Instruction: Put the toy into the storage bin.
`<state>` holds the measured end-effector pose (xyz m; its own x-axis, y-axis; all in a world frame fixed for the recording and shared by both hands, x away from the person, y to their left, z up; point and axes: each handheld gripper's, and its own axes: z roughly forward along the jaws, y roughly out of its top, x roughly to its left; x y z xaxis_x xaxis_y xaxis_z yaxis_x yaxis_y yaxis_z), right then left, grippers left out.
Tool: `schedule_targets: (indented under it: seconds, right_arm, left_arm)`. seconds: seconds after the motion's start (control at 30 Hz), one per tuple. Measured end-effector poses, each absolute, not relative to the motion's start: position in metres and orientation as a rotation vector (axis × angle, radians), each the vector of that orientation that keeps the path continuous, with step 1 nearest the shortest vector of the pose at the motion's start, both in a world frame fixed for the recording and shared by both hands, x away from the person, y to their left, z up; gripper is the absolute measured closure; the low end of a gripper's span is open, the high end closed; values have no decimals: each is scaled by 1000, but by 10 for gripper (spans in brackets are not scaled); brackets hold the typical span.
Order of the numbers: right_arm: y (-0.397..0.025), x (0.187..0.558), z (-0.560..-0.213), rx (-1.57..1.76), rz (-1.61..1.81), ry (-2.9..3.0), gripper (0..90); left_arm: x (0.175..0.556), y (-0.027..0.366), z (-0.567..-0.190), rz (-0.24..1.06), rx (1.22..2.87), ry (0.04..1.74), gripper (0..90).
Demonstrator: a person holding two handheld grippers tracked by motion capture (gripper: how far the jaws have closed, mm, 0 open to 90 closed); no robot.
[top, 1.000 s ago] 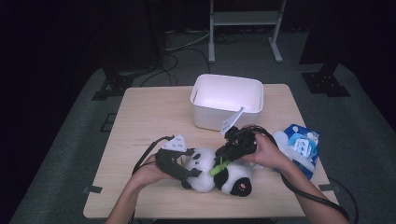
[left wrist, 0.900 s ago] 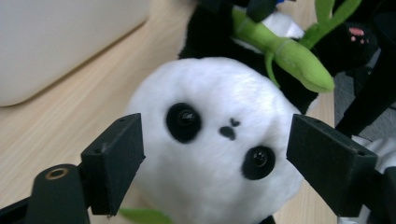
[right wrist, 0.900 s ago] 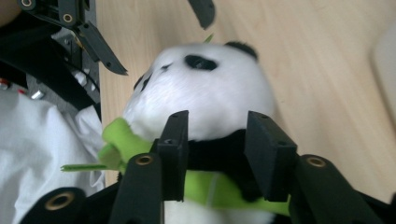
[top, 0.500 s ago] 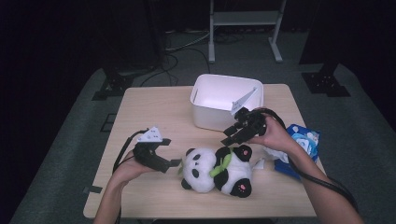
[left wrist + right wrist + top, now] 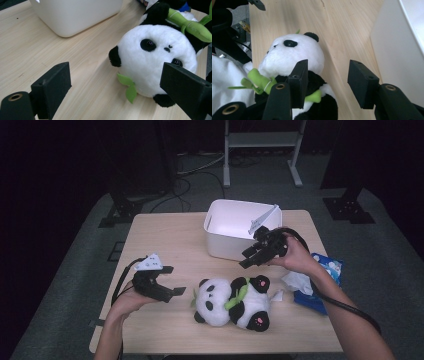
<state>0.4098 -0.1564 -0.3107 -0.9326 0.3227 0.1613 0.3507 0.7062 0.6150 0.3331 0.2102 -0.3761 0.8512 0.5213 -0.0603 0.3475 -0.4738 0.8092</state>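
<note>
A black-and-white panda plush (image 5: 230, 302) holding a green bamboo stalk lies on its back on the wooden table (image 5: 165, 240), near the front edge. My left gripper (image 5: 172, 281) hovers just left of its head, open and empty; in the left gripper view the panda's head (image 5: 157, 60) sits beyond the wide-apart jaws of that gripper (image 5: 116, 75). My right gripper (image 5: 246, 258) is raised above and behind the panda, beside the white bin (image 5: 240, 227), open and empty. From the right gripper view, the panda (image 5: 294, 55) lies below the right gripper (image 5: 329, 80).
The white bin's wall (image 5: 397, 50) stands close on the right gripper's side and looks empty. A blue packet (image 5: 325, 280) and crumpled white paper (image 5: 300, 280) lie at the table's right edge. Bare table stretches left of the bin.
Both grippers were on the panda a second ago and have come off it. The left one drew back to the left; the right one rose toward the bin. The panda stays on the table.
</note>
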Motion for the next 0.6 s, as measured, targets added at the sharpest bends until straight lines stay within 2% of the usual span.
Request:
schedule_targets:
  seconds: [0.6]
  right_arm:
    - [-151,456,-301,-579,-1002,-2911,503]
  left_arm:
    - [339,219,-384,232,2136,692,84]
